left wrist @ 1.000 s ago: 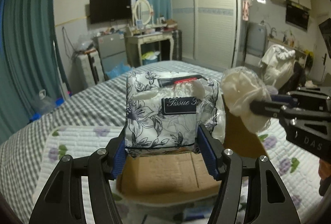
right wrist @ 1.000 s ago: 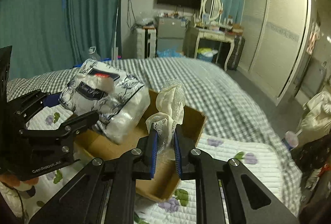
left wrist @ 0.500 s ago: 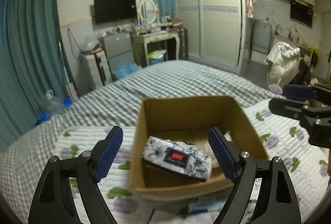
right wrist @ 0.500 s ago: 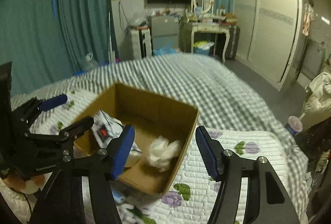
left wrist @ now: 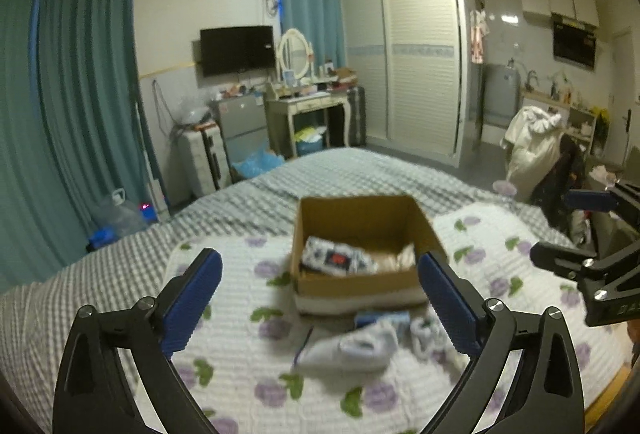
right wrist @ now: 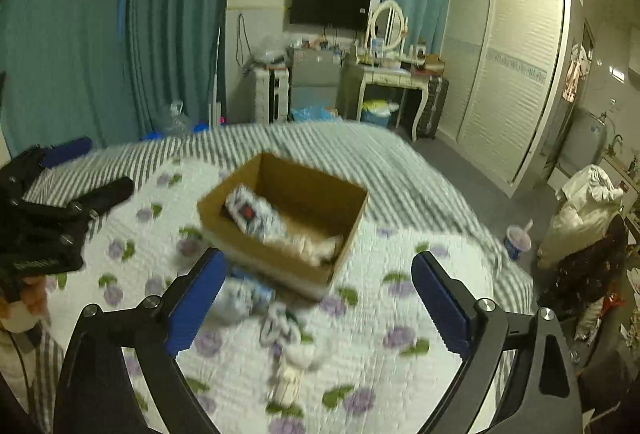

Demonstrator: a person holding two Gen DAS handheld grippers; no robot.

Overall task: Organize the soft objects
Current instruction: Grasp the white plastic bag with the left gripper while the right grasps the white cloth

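Observation:
A cardboard box [left wrist: 362, 286] [right wrist: 264, 250] stands on the flowered quilt [left wrist: 240, 354] on the bed. Inside it lie the floral tissue pack [left wrist: 338, 261] [right wrist: 256, 214] and a white lacy cloth [left wrist: 396, 260] [right wrist: 316, 248]. In front of the box lie a white soft item [left wrist: 352, 348] [right wrist: 236, 300], a blue item [left wrist: 382, 318] and small white socks [left wrist: 426, 338] [right wrist: 280, 326]; a small white toy [right wrist: 292, 370] lies nearer. My left gripper [left wrist: 320, 308] is open and empty, held back above the quilt. My right gripper [right wrist: 316, 308] is open and empty too.
The grey checked bedspread [left wrist: 120, 266] extends left and back. A wardrobe [left wrist: 404, 57], dressing table [left wrist: 308, 105], TV [left wrist: 238, 49] and teal curtains [left wrist: 80, 105] line the room. A chair with clothes [left wrist: 532, 145] stands right of the bed.
Both grippers opened and dropped the tissue pack and the white cloth into the box, then pulled back and up, so the loose items in front of the box came into view.

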